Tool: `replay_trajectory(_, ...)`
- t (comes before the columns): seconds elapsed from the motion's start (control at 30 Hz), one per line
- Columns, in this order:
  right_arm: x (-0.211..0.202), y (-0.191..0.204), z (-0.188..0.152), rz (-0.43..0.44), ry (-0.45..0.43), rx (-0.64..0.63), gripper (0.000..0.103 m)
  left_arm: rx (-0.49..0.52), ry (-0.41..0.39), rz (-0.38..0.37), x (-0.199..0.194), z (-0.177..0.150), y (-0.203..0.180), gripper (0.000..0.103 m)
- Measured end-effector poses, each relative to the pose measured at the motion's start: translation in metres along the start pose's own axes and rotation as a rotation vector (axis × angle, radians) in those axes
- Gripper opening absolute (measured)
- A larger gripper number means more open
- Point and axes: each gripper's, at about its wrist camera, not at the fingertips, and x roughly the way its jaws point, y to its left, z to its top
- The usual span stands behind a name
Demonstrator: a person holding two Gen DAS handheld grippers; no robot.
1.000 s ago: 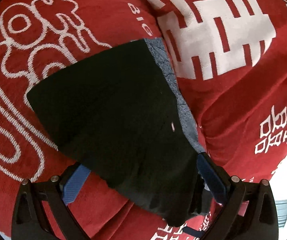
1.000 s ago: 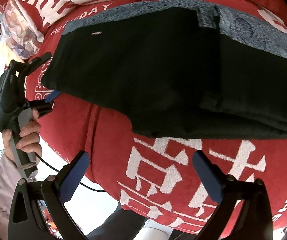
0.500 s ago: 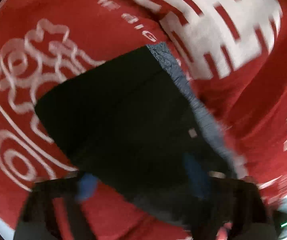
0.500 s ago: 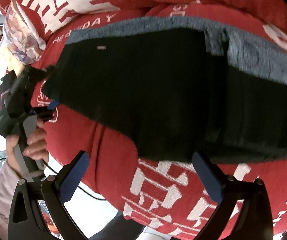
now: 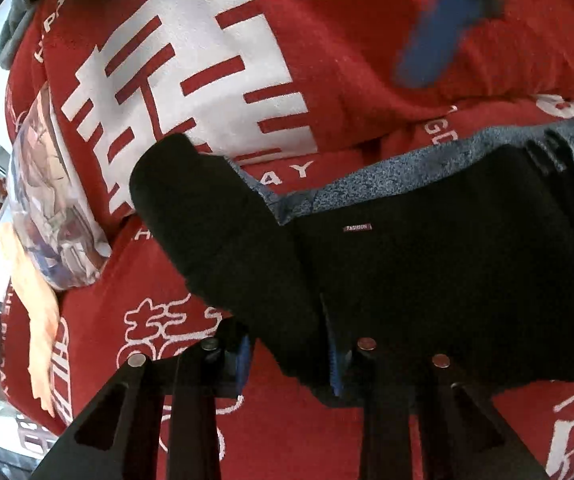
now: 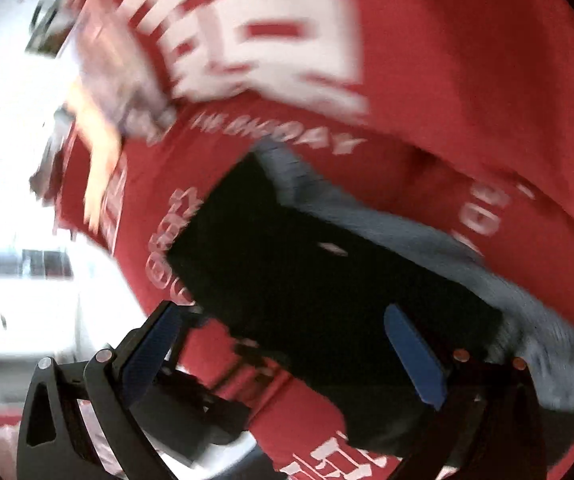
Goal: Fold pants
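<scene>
On red blanket [image 5: 327,60], near its front edge: black pants [image 5: 427,280], now pinched at one end by left gripper [image 5: 287,360], open a second ago. Right gripper [image 6: 299,352] spread, blurred. Fold probably starting.

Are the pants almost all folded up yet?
Partly. The black pants already lie doubled on the red blanket, with their grey lining showing along the far edge. Right now the left gripper is shut on one end of the pants, lifting it. The right gripper is open near the other edge. That lifted end must be laid over, then smoothed.
</scene>
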Motion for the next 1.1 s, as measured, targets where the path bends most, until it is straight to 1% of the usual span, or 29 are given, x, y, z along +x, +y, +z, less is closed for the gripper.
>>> replay_trajectory(0.03,0.012,0.016,0.009,0.0,0.042,-0.058,0.103,0.0,0.002,0.001,0.0,0.0,0.001,0.031)
replay_trajectory(0.1,0.034,0.045,0.016,-0.016,0.09,-0.157,0.103,0.007,0.0,0.007,0.001,0.002,0.0,0.031)
replay_trajectory(0.17,0.051,0.059,0.023,-0.026,0.109,-0.171,0.103,0.023,-0.011,0.014,-0.001,-0.001,-0.003,0.031)
replay_trajectory(0.2,0.057,0.061,0.025,-0.018,0.114,-0.162,0.101,0.028,-0.015,0.017,-0.001,-0.002,-0.003,0.031)
replay_trajectory(0.27,0.068,0.058,0.031,-0.002,0.127,-0.13,0.09,0.034,-0.012,0.022,0.0,-0.005,-0.005,0.031)
replay_trajectory(0.3,0.075,0.053,0.034,0.001,0.141,-0.104,0.062,0.035,-0.006,0.018,0.002,-0.006,-0.005,0.031)
replay_trajectory(0.33,0.082,0.047,0.034,0.01,0.165,-0.075,0.028,0.034,0.005,0.01,0.004,-0.007,-0.005,0.031)
replay_trajectory(0.37,0.088,0.039,0.033,0.027,0.178,-0.045,0.025,0.031,0.001,0.005,0.002,-0.008,-0.005,0.031)
replay_trajectory(0.43,0.087,0.028,0.03,0.072,0.157,0.006,0.022,0.039,-0.011,-0.001,-0.003,-0.008,-0.007,0.031)
replay_trajectory(0.5,0.076,0.02,0.025,0.11,0.112,0.034,0.022,0.044,-0.036,-0.011,-0.015,-0.004,-0.011,0.031)
replay_trajectory(0.57,0.059,0.01,0.014,0.175,0.054,0.051,0.022,0.023,-0.062,-0.051,-0.031,0.006,-0.011,0.031)
replay_trajectory(0.7,0.008,-0.022,-0.022,0.306,-0.087,0.115,0.021,0.006,-0.125,-0.121,-0.066,0.027,-0.021,0.031)
replay_trajectory(0.77,-0.02,-0.04,-0.042,0.353,-0.166,0.153,0.021,-0.008,-0.153,-0.18,-0.087,0.043,-0.031,0.031)
replay_trajectory(0.8,-0.032,-0.047,-0.05,0.363,-0.194,0.161,0.021,-0.013,-0.159,-0.203,-0.093,0.048,-0.036,0.031)
replay_trajectory(0.83,-0.047,-0.057,-0.064,0.376,-0.236,0.173,0.021,-0.019,-0.169,-0.24,-0.103,0.056,-0.045,0.031)
replay_trajectory(0.9,-0.071,-0.073,-0.088,0.389,-0.301,0.198,0.021,-0.011,-0.187,-0.287,-0.118,0.065,-0.062,0.031)
replay_trajectory(1.0,-0.107,-0.109,-0.134,0.4,-0.401,0.255,0.021,0.051,-0.211,-0.356,-0.138,0.077,-0.103,0.031)
replay_trajectory(1.07,-0.124,-0.132,-0.162,0.403,-0.447,0.298,0.021,0.092,-0.21,-0.402,-0.145,0.086,-0.134,0.031)
replay_trajectory(1.1,-0.131,-0.15,-0.179,0.399,-0.477,0.339,0.021,0.108,-0.206,-0.418,-0.146,0.089,-0.146,0.031)
